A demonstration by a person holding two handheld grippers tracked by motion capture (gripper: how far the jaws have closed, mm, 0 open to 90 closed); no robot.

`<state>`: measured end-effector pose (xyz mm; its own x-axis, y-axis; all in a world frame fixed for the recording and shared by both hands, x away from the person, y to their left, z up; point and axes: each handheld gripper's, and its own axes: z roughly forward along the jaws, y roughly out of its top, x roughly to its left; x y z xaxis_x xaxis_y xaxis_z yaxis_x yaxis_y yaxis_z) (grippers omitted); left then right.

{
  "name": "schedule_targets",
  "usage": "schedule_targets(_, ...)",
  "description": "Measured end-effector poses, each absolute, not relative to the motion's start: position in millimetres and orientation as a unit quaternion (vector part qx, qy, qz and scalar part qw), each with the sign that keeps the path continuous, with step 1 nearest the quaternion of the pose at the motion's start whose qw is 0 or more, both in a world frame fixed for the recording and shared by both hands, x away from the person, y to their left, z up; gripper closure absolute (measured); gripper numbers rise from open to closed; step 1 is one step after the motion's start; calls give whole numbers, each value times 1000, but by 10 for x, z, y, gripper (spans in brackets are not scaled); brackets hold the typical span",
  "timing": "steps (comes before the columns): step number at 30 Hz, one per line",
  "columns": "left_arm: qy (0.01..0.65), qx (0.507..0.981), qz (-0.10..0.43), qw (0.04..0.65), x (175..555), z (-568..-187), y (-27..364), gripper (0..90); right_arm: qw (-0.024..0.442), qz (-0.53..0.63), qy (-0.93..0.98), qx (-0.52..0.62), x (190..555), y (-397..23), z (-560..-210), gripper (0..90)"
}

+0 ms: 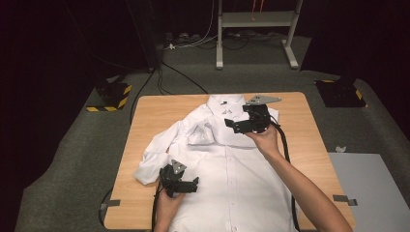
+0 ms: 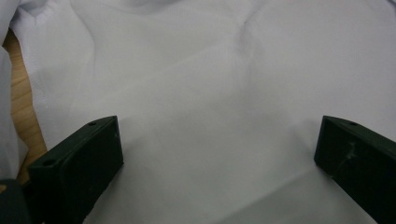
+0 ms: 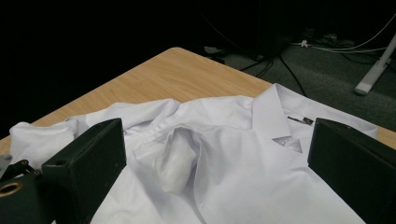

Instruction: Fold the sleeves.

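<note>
At the near edge of the wooden table (image 1: 145,111) the person's left hand (image 1: 167,200) holds the left gripper (image 1: 194,183) low over the white shirt (image 1: 232,179), just above the fabric near the shirt's left side; its 2 jaws stand wide apart with nothing between them, and in the left gripper view plain white cloth spreads beneath them, with a strip of bare wood at the far left edge; the shirt lies front up, buttoned, spread along the middle of the table with its hem at the near edge and its collar (image 1: 225,102) at the far edge; 1 sleeve (image 1: 159,145) is bunched and folded toward the left side of the table; farther off, the right hand (image 1: 265,140) holds the right gripper (image 1: 231,124) above the shirt's chest, just short of the collar; its 2 jaws are also spread wide and grasp nothing; in the right gripper view a raised fold of cloth (image 3: 175,158) sits between them, with the collar (image 3: 275,112) beyond.
</note>
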<state>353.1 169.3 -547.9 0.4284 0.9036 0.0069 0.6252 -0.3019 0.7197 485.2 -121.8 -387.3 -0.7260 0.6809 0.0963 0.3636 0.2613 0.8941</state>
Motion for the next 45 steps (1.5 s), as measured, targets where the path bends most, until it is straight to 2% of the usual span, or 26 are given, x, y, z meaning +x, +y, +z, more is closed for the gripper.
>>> schedule_targets(23,492,778,211,329,3530,-5479,1694,11,149,527,762,345,4752,-1499,-3828,67)
schedule_targets(45,492,778,213,328,3530,-5478,1695,15,157,550,735,364,4594,-1950,-3781,85)
